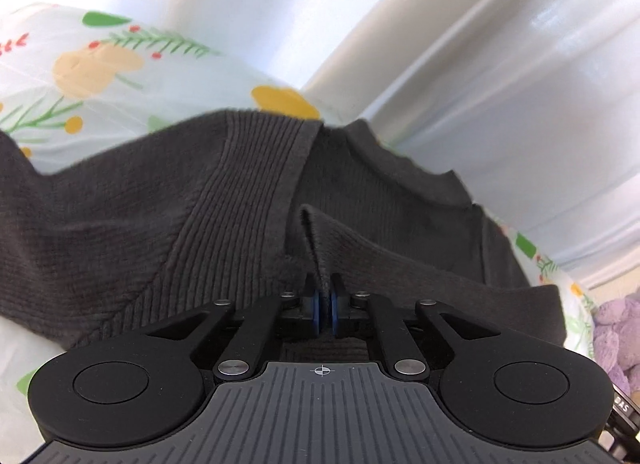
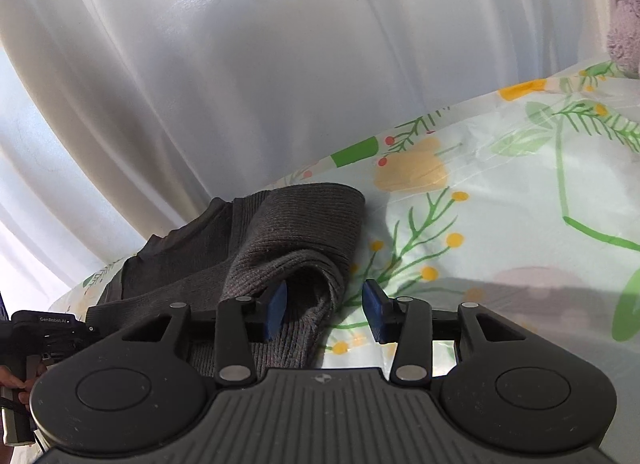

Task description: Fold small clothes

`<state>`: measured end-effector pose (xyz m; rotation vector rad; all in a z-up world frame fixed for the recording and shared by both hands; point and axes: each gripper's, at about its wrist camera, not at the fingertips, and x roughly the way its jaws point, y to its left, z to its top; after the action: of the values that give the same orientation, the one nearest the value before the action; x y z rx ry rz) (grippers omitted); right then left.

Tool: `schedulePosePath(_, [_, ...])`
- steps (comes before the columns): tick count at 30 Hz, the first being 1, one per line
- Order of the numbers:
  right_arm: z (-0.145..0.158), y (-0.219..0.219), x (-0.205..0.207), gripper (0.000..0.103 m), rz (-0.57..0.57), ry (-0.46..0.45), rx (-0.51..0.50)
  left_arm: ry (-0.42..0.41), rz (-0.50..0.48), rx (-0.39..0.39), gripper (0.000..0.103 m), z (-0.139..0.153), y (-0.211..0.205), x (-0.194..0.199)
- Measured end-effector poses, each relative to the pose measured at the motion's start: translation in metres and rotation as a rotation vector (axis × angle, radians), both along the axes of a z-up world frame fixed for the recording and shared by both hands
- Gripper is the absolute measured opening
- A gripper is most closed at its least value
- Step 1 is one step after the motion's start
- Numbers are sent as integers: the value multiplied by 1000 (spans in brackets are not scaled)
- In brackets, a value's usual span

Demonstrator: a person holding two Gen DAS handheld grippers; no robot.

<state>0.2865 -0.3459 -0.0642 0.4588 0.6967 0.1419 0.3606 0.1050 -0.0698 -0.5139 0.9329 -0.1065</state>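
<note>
A dark grey ribbed knit garment (image 1: 160,216) lies crumpled on a floral sheet (image 1: 80,64). My left gripper (image 1: 325,304) is shut on a raised fold of that garment, and the fabric stands up in a ridge from between the blue pads. In the right wrist view the same garment (image 2: 288,232) lies at the left with a rolled edge toward me. My right gripper (image 2: 326,310) is open over that edge. The fabric lies against its left pad (image 2: 278,310), while the right pad (image 2: 374,314) stands apart over the sheet (image 2: 500,224).
White curtains (image 2: 240,64) hang along the far side of the sheet. A purple plush thing (image 1: 616,328) sits at the right edge, also visible in the right wrist view (image 2: 628,24). The left gripper's housing (image 2: 48,328), held by a hand, shows at the far left.
</note>
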Motion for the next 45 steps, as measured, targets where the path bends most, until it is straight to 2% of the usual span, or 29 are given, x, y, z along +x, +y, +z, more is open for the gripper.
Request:
schedulePosePath(3, [1,2,8,46,11,18,50,-47,27,-25,6,18,9,-5])
schedulePosePath(9, [-15,8,11,46,60,75,312,-117,78,-46,6,45,22,-9])
schedulePosePath(14, [-27,15,25,45,-45,91,341,-125,89,-46,6,49,32,-12])
schedulePosePath(16, [-33,12,31,32,-103,123,373,-103,81,-28,6,43,32,-10])
schedulePosePath(17, [-34,12,33,12,-125,138,361,-95,76,-15,6,39,31,-9])
schedulePosePath(18, [-35,11,33,7,-136,137,351,-89,73,0,6,36,29,-8])
schedulePosePath(21, [-47,-13,22,7,-154,62,590,-58,55,24,6,22,25,-3])
schedulePosePath(22, [-45,-15,19,7,-169,56,542,-46,46,26,6,17,22,-1])
schedulePosePath(24, [-34,-4,18,7,-150,66,290,-33,36,65,6,8,16,1])
schedulePosePath(25, [-30,2,17,7,-117,70,207,-33,29,97,6,6,13,1])
schedulePosePath(29, [-13,-1,5,19,-32,32,165,-48,0,149,6,4,8,1])
schedulePosePath(31, [-4,-8,-3,26,-50,-1,150,-64,5,149,6,6,8,0])
schedulePosePath(33, [6,-13,-4,41,-77,-29,105,-82,11,150,6,11,8,1])
schedulePosePath(35, [13,-11,4,48,-86,-38,52,-108,22,159,6,16,8,2])
schedulePosePath(38, [11,0,30,52,-40,-1,-2,-131,28,183,6,22,6,5])
schedulePosePath(41, [-1,17,54,52,-4,60,-68,-138,25,216,6,24,6,8])
schedulePosePath(43, [-6,26,62,47,9,83,-106,-138,25,241,6,22,6,10])
schedulePosePath(45, [-8,35,67,17,15,83,-168,-136,24,234,6,19,9,13])
